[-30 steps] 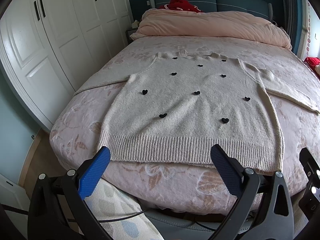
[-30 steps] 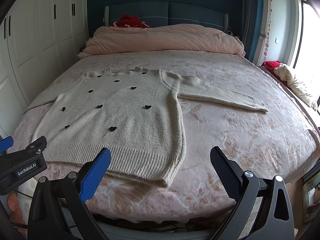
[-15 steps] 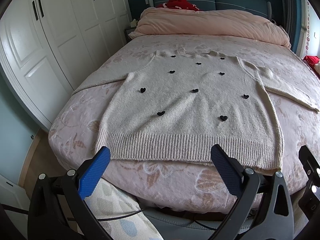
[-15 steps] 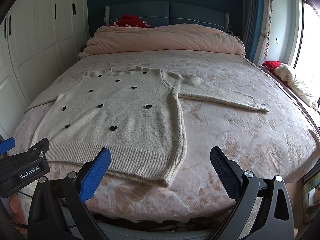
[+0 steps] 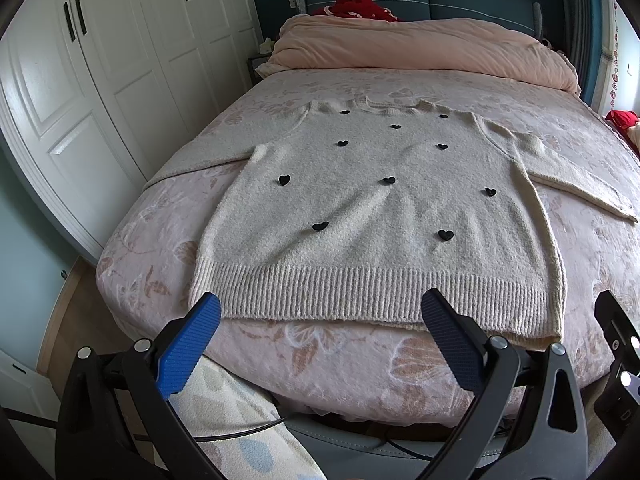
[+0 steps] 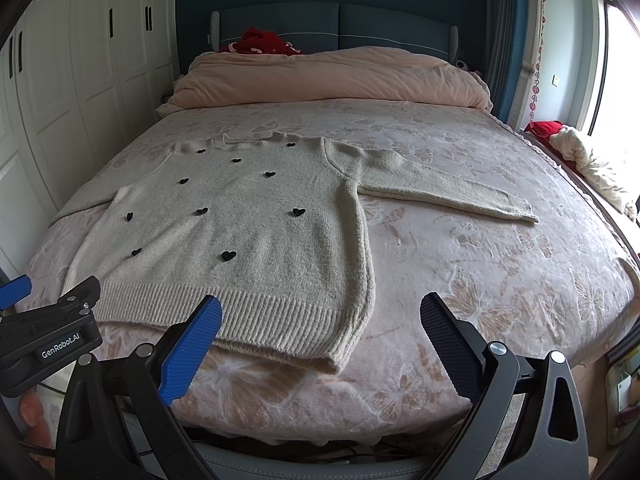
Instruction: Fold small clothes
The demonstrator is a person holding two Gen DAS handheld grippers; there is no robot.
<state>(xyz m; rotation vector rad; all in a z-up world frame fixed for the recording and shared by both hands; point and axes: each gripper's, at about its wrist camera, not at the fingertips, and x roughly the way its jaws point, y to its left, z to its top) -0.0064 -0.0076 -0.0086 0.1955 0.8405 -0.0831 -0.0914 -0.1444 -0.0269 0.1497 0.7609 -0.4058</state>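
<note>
A cream knit sweater (image 5: 380, 208) with small black hearts lies flat, front up, on the bed, its ribbed hem toward me and both sleeves spread out. It also shows in the right wrist view (image 6: 248, 232); its right sleeve (image 6: 448, 188) stretches across the bedspread. My left gripper (image 5: 320, 332) is open and empty, hovering just short of the hem. My right gripper (image 6: 320, 336) is open and empty, near the hem's right corner. The left gripper's body (image 6: 48, 332) shows at the left of the right wrist view.
The bed has a pink floral bedspread (image 6: 500, 272). A folded peach duvet (image 6: 332, 76) and a red item (image 6: 264, 42) lie by the blue headboard. White wardrobe doors (image 5: 112, 92) stand on the left. A window ledge with cloths (image 6: 592, 164) is on the right.
Both grippers have drifted slightly; the sweater sits a little higher in the left view. Neither gripper has opened, shut or touched anything.
</note>
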